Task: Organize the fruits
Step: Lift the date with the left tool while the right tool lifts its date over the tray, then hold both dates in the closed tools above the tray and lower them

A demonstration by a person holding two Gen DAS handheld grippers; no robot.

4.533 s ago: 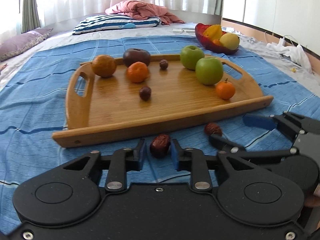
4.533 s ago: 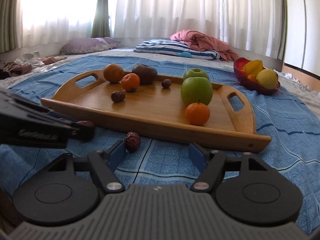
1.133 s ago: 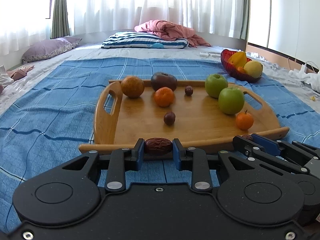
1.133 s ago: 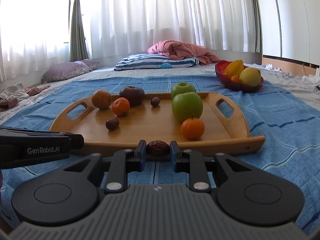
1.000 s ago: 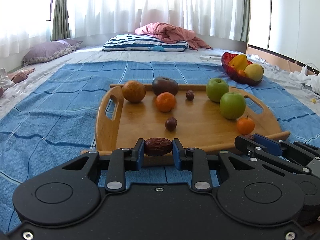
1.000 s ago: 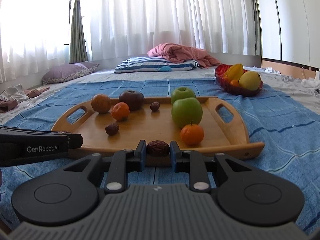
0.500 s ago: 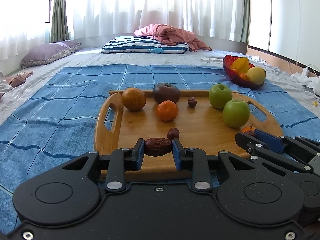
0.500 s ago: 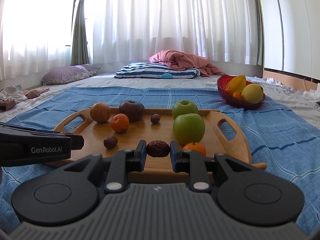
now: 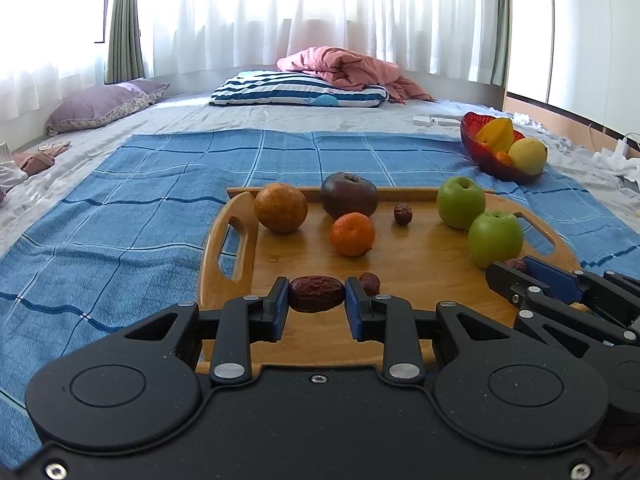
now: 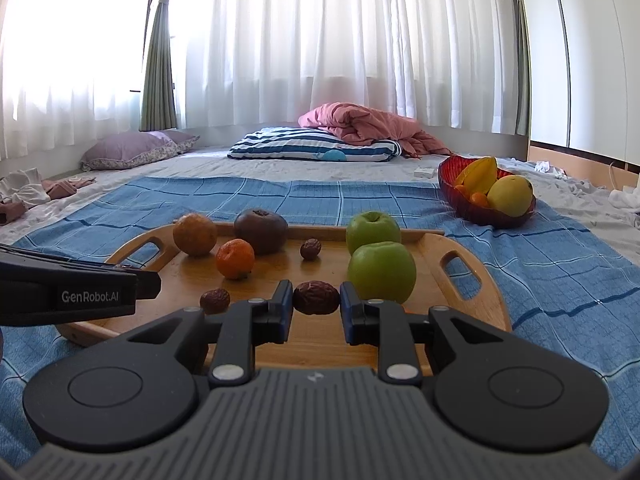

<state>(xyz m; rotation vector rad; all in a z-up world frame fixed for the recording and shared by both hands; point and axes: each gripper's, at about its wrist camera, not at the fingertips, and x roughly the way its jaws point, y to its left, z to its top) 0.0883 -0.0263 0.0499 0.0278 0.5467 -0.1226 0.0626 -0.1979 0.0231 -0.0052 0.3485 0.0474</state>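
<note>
Across the bed [image 9: 280,120], your blue checked blanket [image 9: 120,216] carries the wooden tray [image 9: 420,256], with a red fruit bowl [image 9: 476,148] beyond its far right corner. On the tray sit two green apples [image 9: 495,238], a dark round fruit [image 9: 349,195], a brownish orange [image 9: 281,208], a tangerine [image 9: 352,234] and loose dried dates. Your left gripper [image 9: 317,300] is clamped on one wrinkled red date [image 9: 317,294], held over the tray's near edge. Your right gripper [image 10: 316,304] is clamped on another date [image 10: 316,297], just in front of the nearer apple.
</note>
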